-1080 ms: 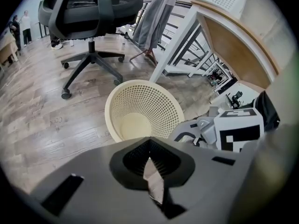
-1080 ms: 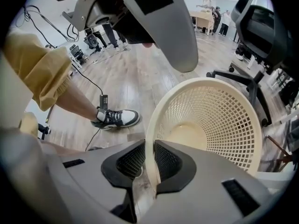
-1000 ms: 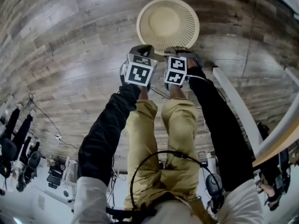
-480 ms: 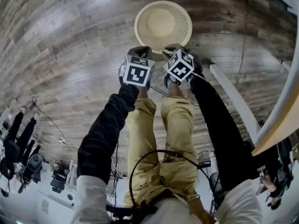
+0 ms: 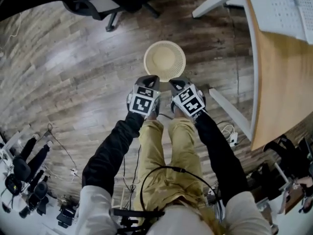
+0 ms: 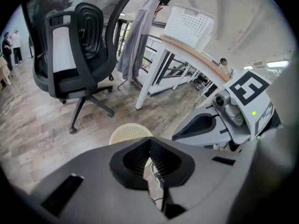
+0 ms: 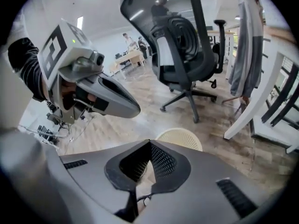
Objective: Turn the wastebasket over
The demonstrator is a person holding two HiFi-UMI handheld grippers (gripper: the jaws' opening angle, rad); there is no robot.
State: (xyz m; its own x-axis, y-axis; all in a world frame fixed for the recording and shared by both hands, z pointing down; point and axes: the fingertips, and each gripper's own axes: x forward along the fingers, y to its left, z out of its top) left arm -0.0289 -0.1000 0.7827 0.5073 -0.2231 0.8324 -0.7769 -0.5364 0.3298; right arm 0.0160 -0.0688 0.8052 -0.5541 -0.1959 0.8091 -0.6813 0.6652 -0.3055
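The wastebasket (image 5: pixel 165 60), cream with mesh walls, stands on the wooden floor (image 5: pixel 73 72) just ahead of the person's feet, between an office chair (image 5: pixel 105 1) and the leg of a desk (image 5: pixel 279 72). From above a solid disc shows inside a wider meshed ring. It is hard to tell whether that disc is the base seen through an open mouth or the base turned upward, though the domed look in both gripper views hints at the latter. The left gripper (image 5: pixel 149 79) and the right gripper (image 5: pixel 176 83) hang side by side above the basket's near edge, clear of it, each with its jaws brought together at the tips and nothing between them. If the turn is yet to be made, both pairs of jaws would need to part first. A good approach would be to come down on opposite sides of the rim, pinch the thin mesh wall lightly so it does not buckle, and roll the basket with both hands moving together so it does not skid on the smooth boards. Compared with half a second ago, the basket looks smaller and farther off in the head view, the chair and desk have come into sight, and the grippers no longer crowd its near rim. That suggests the person has straightened up and drawn back.
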